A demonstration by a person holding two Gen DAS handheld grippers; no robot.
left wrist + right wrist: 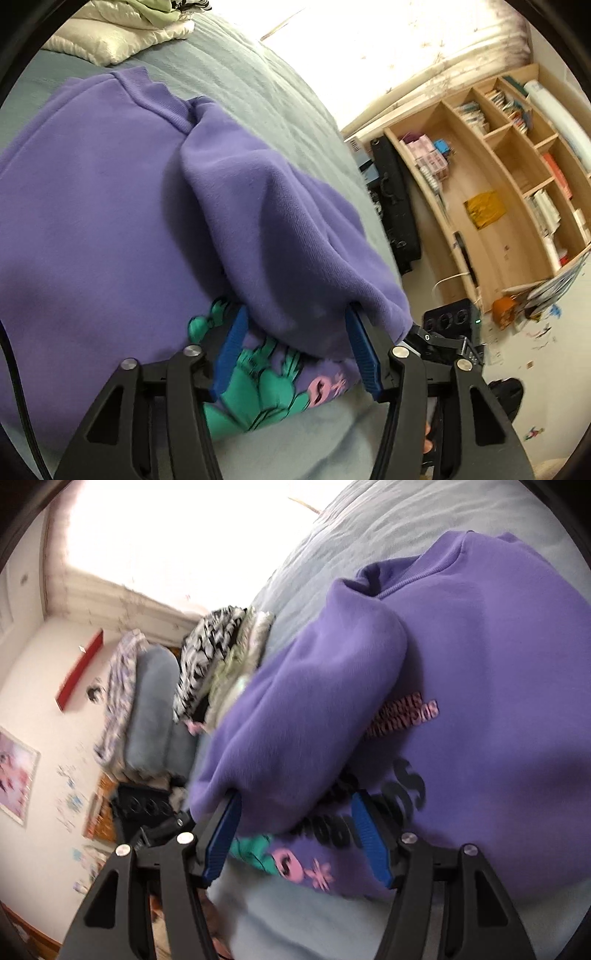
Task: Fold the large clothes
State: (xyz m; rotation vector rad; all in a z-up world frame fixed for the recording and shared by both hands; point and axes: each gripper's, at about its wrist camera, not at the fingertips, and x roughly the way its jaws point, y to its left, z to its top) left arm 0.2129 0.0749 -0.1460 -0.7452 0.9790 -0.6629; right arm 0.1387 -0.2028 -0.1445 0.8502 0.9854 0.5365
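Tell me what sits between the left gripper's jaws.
A folded-over purple sleeve of the sweatshirt sits between the left gripper's jaws, seen in the left wrist view.

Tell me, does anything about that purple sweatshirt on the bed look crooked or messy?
Yes. Both sleeves of the purple sweatshirt are folded over its printed front, but they lie puffy and bunched, not flat. One sleeve lies between the left tongs, the other sleeve between the right tongs.
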